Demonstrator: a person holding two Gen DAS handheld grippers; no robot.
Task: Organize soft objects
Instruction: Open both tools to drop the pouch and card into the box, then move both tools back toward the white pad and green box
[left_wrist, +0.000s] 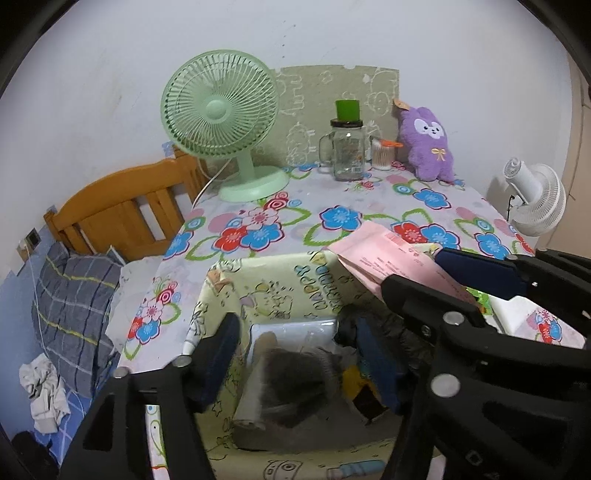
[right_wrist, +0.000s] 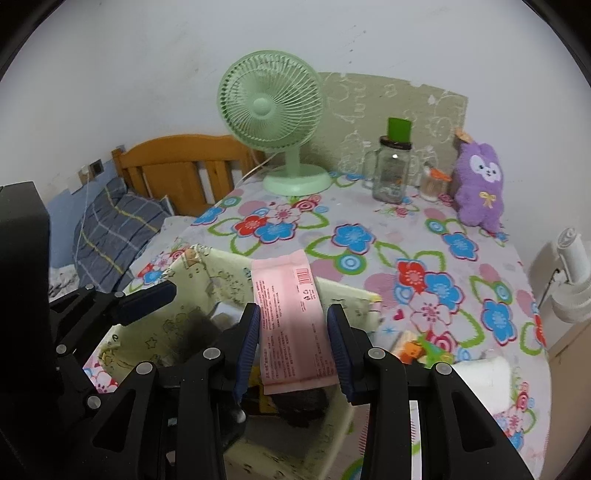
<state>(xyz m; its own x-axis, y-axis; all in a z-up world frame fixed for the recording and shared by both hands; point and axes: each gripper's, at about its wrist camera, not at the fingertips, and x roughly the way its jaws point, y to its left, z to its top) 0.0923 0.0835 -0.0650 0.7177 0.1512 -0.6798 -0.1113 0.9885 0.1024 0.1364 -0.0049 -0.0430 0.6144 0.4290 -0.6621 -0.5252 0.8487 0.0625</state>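
Note:
A pale yellow cartoon-print storage box (left_wrist: 295, 280) stands at the near edge of the flowered table. Inside lie a grey furry item (left_wrist: 295, 373) and a clear plastic pack (left_wrist: 295, 330). My left gripper (left_wrist: 299, 358) is open over the box's inside, empty. My right gripper (right_wrist: 293, 332) is shut on a pink soft packet (right_wrist: 291, 317) and holds it over the box (right_wrist: 177, 325). The packet also shows in the left wrist view (left_wrist: 384, 258). A purple plush toy (left_wrist: 428, 142) sits at the table's back right, also in the right wrist view (right_wrist: 478, 184).
A green desk fan (left_wrist: 225, 122), a glass jar with a green lid (left_wrist: 347, 147) and a cotton-swab cup (left_wrist: 382, 155) stand along the back wall. A white fan (left_wrist: 539, 199) is at right. A wooden bed with a plaid pillow (left_wrist: 74, 295) is at left.

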